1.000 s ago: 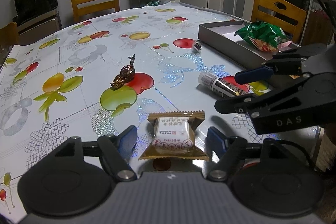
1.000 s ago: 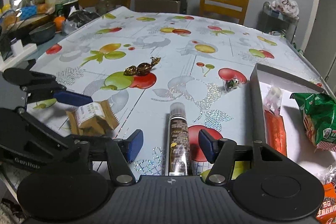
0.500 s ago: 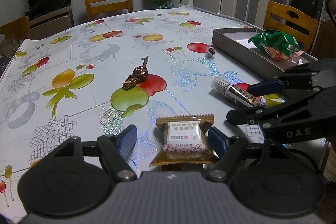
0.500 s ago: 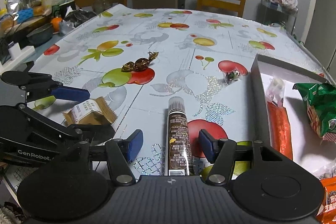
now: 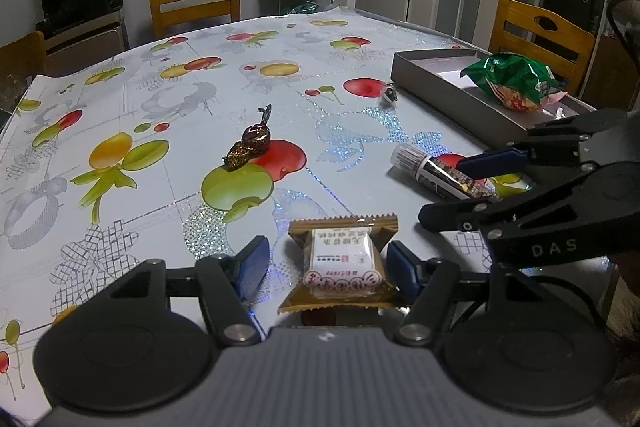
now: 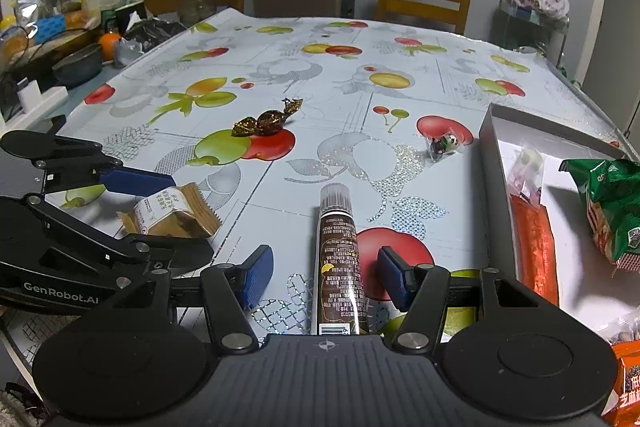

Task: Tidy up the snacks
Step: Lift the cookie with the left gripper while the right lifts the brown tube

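A brown snack packet point(image 5: 340, 265) with a white label lies flat on the fruit-print tablecloth point(image 5: 160, 99), between the blue pads of my left gripper point(image 5: 326, 269). Its jaws are closing; the right pad is at the packet's edge and the left pad stands clear. From the right wrist, that left gripper point(image 6: 160, 215) straddles the same packet point(image 6: 168, 213). My right gripper point(image 6: 325, 275) has a dark brown tube point(image 6: 338, 251) lying lengthwise between its pads, untouched, jaws closing slightly. A grey tray point(image 6: 490, 155) holds a green bag point(image 6: 612, 203) and an orange packet point(image 6: 534, 239).
A twist-wrapped chocolate point(image 5: 250, 147) lies mid-table on a printed apple. A small wrapped candy point(image 5: 390, 95) sits beside the tray's near corner point(image 5: 440, 83). Wooden chairs point(image 5: 196, 3) ring the table. Bowls and bags point(image 6: 76, 63) crowd a side counter on the left.
My left gripper's pads have drawn closer around the brown packet. The right gripper's pads have narrowed only a little. Both snacks lie where they were.
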